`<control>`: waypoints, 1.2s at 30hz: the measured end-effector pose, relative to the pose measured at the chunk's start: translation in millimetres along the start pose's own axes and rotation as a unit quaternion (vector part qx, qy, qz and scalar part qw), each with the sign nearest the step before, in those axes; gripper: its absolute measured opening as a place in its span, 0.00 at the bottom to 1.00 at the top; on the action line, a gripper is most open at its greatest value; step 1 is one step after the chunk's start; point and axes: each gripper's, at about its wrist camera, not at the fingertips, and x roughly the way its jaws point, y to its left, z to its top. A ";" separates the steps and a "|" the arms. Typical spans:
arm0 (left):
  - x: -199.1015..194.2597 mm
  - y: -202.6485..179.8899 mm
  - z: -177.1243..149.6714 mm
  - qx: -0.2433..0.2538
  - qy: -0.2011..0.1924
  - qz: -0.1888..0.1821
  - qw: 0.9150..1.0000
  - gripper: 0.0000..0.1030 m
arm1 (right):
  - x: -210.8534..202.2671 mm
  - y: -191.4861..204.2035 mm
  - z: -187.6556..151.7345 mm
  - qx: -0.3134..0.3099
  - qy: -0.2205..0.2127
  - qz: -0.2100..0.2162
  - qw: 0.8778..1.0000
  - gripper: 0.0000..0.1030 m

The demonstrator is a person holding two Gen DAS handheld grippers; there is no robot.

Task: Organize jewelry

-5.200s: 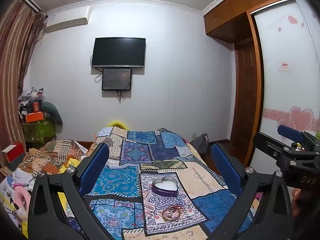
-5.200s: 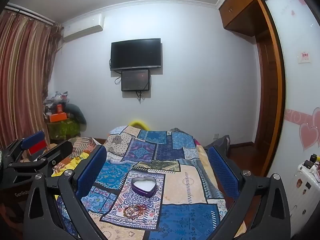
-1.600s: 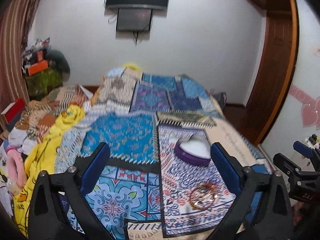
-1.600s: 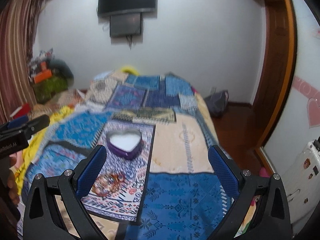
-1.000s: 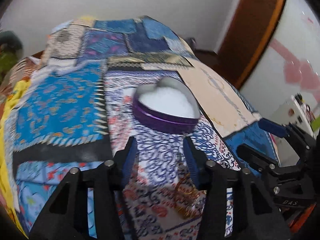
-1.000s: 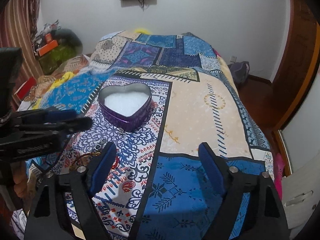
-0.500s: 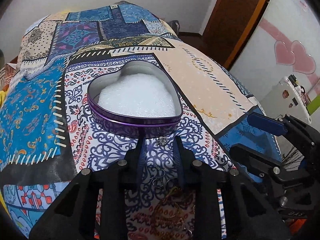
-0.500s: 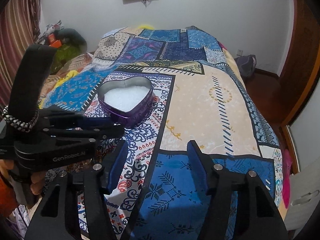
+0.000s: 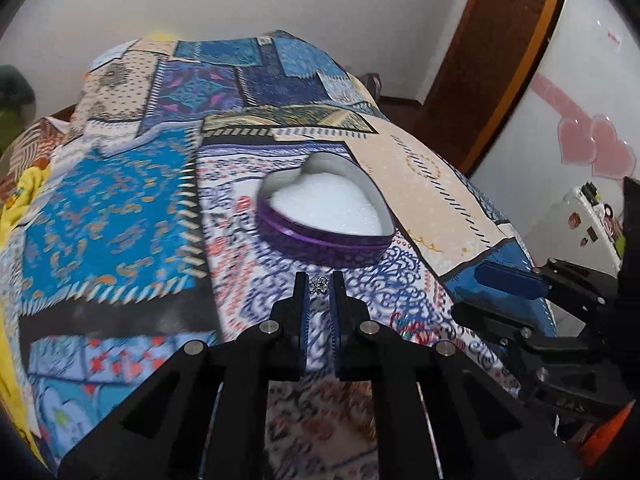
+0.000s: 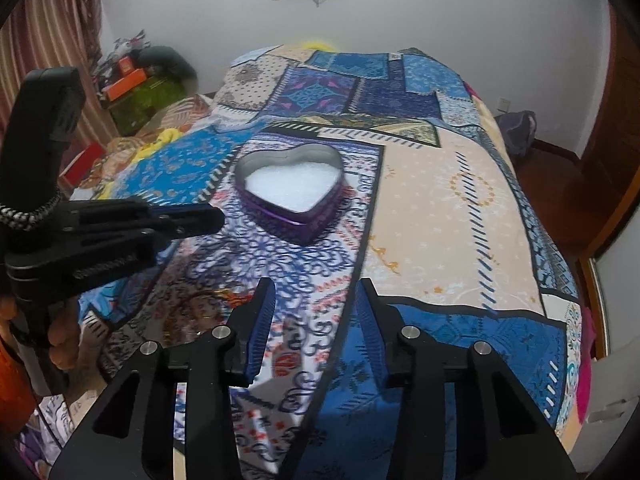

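The left gripper [image 9: 319, 285] has its jaws clamped on a small silver charm [image 9: 319, 285], pinched right at the tips and clear of the bedspread [image 9: 108, 216]. Straight ahead of those tips, just beyond them toward the head of the bed, sits the open heart tin [image 9: 320, 240], purple-walled with a white lining; its pointed end faces the foot of the bed on the right-gripper side and its lobes face the head, so its long axis runs roughly along the bed. The tin lies near the middle of the bed, on the blue-and-white lace-patterned patch. The coming move looks like a short carry forward and a little up over the near wall, then a release onto the lining; the left gripper is plainly the nearer one for it. The right gripper [image 10: 316, 300] hangs toward the foot of the bed, its jaws closing with nothing between them, only bedspread below. A loose tangle of bracelets [image 10: 200, 304], blurred, lies on the bedspread beside the right gripper's left finger, below the left gripper.
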 end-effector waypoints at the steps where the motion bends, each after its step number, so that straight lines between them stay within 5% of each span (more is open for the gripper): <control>1: -3.8 0.6 -2.1 -0.001 -0.002 0.002 1.000 0.08 | -0.1 2.6 0.1 -0.002 0.000 0.003 1.000 0.37; 4: -17.0 4.5 -10.1 -0.005 -0.009 0.004 1.000 0.08 | 0.0 12.2 -0.1 -0.011 0.004 0.015 1.000 0.35; 6: -23.0 4.7 -15.4 -0.006 -0.012 0.005 1.000 0.08 | 3.5 18.4 -0.1 -0.022 0.012 0.025 0.999 0.23; 19: -30.8 6.1 -31.1 -0.015 -0.019 -0.003 1.000 0.08 | 27.4 39.0 -6.5 -0.055 0.060 0.042 0.996 0.08; 36: -73.1 -8.0 -22.4 -0.016 -0.071 0.007 0.997 0.08 | -27.3 40.3 7.7 -0.046 -0.010 0.015 0.999 0.05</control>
